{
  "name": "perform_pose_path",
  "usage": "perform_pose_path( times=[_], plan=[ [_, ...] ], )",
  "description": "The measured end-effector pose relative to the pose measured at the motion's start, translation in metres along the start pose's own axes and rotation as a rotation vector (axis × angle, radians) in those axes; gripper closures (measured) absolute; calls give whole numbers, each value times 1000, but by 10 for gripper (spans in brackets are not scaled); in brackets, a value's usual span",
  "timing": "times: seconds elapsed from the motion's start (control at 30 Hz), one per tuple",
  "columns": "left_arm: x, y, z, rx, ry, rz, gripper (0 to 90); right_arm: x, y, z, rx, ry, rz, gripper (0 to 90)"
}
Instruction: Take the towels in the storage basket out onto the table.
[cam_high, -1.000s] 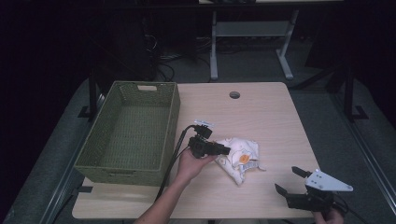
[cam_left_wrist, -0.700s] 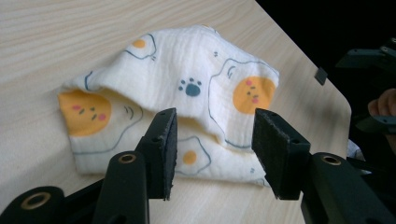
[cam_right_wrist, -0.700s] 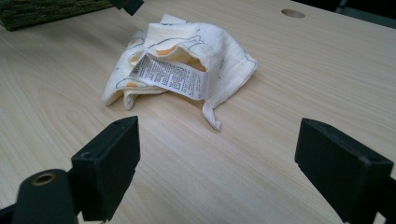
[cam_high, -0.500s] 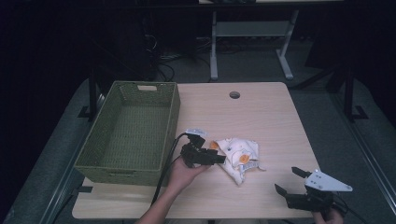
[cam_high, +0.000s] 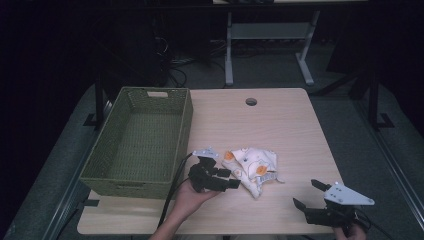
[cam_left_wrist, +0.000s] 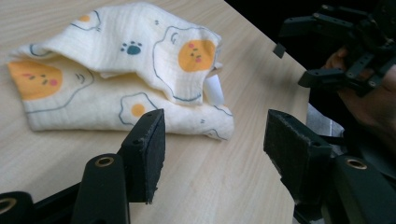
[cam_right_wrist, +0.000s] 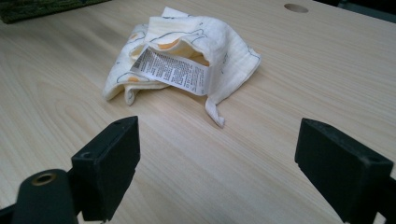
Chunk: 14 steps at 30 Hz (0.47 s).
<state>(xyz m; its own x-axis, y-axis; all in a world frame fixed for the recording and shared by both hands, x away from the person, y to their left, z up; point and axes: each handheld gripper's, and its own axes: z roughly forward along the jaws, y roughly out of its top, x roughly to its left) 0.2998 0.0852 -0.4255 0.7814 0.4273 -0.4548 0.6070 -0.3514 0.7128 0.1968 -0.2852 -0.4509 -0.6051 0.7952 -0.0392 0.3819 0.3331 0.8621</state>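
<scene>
Two tongs are at work, both with jaws spread and empty. The cloth lies crumpled on the table, just right of the basket. The left tongs sit low beside its near edge, aligned for a pinch (probably the first lift toward the basket). The right tongs wait well apart near the table's front corner, leaving room.
</scene>
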Motion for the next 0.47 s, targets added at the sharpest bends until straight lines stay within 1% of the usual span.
perform_pose_path(
  times=[0.03, 0.07, 0.2, 0.3, 0.37, 0.4, 0.47],
  plan=[
    [-1, -2, 0, -1, 1, -3, 388, -1, 0, 0, 3, -1, 0, 138],
    [-2, -3, -1, 1, 8, 8, 387, -1, -1, 0, 5, -3, 7, 138],
    [-5, -9, -2, 11, 27, 39, 378, -3, -1, 0, 2, -7, 5, 138],
    [-7, -15, -3, 2, 14, 37, 374, -3, -1, 0, 3, -7, 5, 138],
    [-9, -19, -3, -3, 15, 46, 365, -3, -2, 0, 3, -7, 5, 138],
    [-10, -21, -2, -4, 11, 44, 364, -2, -2, 0, 4, -7, 5, 139],
    [-13, -24, -1, 7, 15, 62, 364, -2, -1, 1, 12, -2, 12, 138]
  ],
)
